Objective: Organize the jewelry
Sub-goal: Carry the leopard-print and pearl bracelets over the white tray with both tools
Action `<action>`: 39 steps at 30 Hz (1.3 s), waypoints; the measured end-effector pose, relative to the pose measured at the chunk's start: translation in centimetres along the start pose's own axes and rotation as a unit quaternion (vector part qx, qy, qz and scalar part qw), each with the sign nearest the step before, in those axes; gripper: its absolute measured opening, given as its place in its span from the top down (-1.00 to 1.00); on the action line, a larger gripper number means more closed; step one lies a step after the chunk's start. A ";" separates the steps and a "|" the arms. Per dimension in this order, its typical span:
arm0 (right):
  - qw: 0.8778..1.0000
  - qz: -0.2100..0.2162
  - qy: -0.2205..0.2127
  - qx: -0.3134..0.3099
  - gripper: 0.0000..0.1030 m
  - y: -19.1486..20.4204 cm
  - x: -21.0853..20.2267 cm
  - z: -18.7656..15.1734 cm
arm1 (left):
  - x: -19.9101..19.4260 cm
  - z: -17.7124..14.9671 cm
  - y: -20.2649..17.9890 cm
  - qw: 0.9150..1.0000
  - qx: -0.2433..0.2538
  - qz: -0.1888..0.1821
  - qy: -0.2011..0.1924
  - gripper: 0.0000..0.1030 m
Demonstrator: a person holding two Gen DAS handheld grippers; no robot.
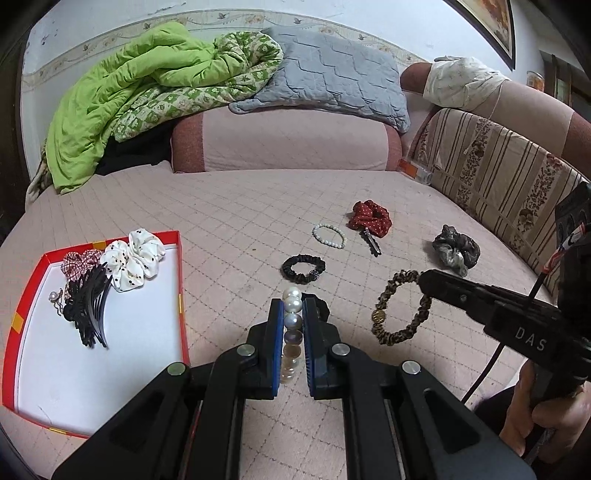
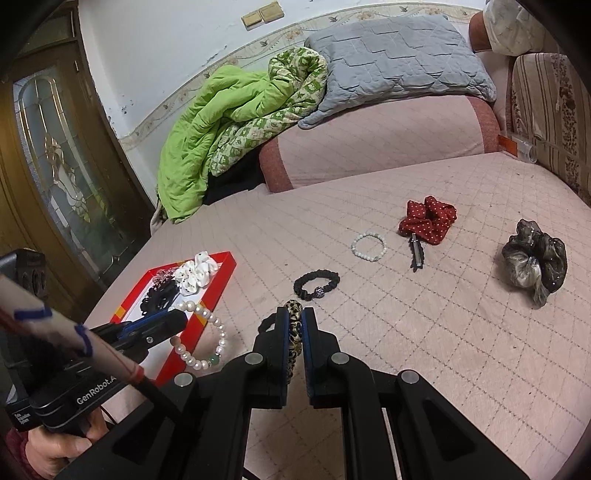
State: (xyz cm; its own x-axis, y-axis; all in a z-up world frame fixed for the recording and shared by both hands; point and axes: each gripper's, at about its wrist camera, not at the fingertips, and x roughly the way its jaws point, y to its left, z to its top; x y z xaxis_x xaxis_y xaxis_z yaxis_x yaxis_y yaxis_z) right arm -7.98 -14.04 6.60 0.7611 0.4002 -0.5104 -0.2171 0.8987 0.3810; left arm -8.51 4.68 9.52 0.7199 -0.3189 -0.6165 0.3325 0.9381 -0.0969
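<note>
The left gripper (image 1: 293,325) is clamped on a large-bead pearl bracelet (image 2: 207,334), beside the red-rimmed white tray (image 1: 181,266) lying to its left. The right gripper (image 2: 295,328), farther right, pinches a leopard-print fabric hair tie (image 1: 400,308).

place: home, a bedroom or living room with a bed-like sofa
surface: pink quilted mattress cover (image 1: 229,221) under and ahead of the jaws
bedding: green quilt (image 1: 122,96) and grey pillow (image 1: 332,77) heaped far ahead, on a pink bolster (image 1: 284,144)
side: striped floral cushion (image 1: 491,162) right of the jaws
walls: white plaster, wallpaper border (image 2: 229,62), framed picture (image 1: 491,22)
door: wooden door with stained glass (image 2: 62,166), far left in the right wrist view
</note>
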 end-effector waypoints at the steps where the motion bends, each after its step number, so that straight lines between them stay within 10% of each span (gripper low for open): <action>1: 1.000 0.000 0.001 -0.003 0.85 0.2 0.0 -0.1 | -0.1 0.0 0.0 1.000 0.000 0.000 -0.001 0.81; 39: 0.999 -0.007 0.018 -0.030 0.85 5.3 -0.7 -0.8 | -4.3 0.0 6.8 0.997 -0.064 0.007 -0.050 0.81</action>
State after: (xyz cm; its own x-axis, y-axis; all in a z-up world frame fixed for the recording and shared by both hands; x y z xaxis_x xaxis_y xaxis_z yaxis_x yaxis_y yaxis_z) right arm -10.16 -9.44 8.35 0.7420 0.3936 -0.5427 -0.2442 0.9126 0.3280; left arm -9.34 12.46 11.49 0.7826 -0.3121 -0.5387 0.2468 0.9499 -0.1918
